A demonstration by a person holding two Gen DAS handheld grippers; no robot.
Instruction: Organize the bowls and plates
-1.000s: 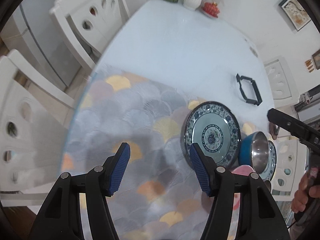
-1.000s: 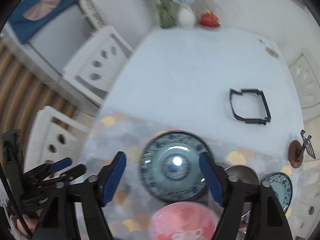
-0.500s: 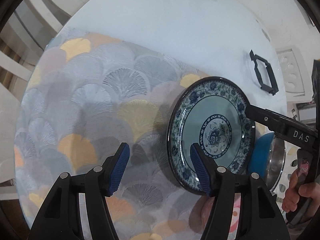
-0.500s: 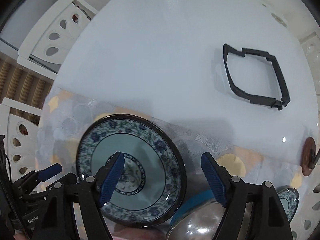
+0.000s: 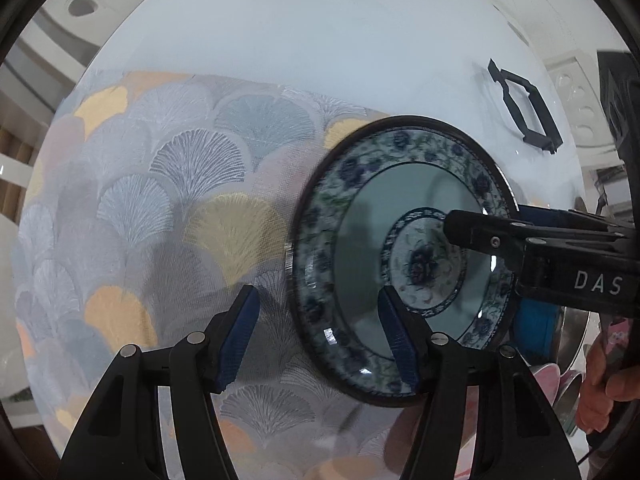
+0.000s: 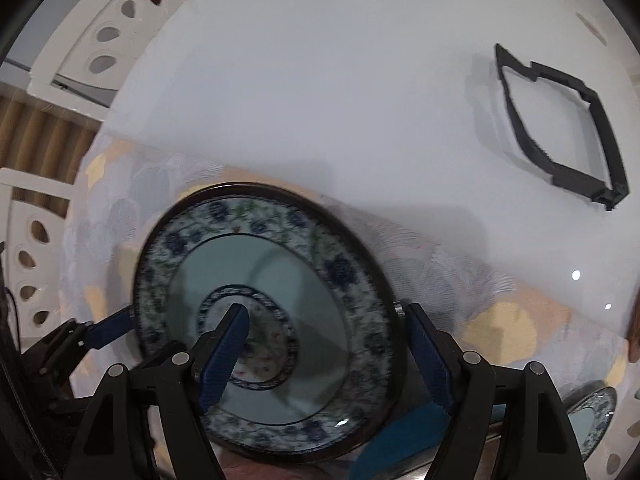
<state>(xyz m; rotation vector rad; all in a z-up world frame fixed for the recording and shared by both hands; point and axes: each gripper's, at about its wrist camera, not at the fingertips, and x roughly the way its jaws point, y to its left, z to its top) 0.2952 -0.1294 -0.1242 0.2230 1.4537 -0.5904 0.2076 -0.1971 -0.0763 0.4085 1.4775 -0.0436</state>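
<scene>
The round blue-and-white floral ceramic plate (image 5: 404, 256) lies on the fan-patterned mat, straddled at opposite rims by the left gripper (image 5: 318, 334) and right gripper (image 6: 328, 354), both apparently unclamped; glazed, heavy and breakable, it wants rim grips.

Both grippers point steeply downward. The left black two-finger gripper with blue pads (image 5: 320, 332) stands parted, its jaws having just been closing with a plate's rim between them. The right black two-finger gripper with blue pads (image 6: 332, 352) stands wider, jaws just opening, also straddling that rim.
</scene>
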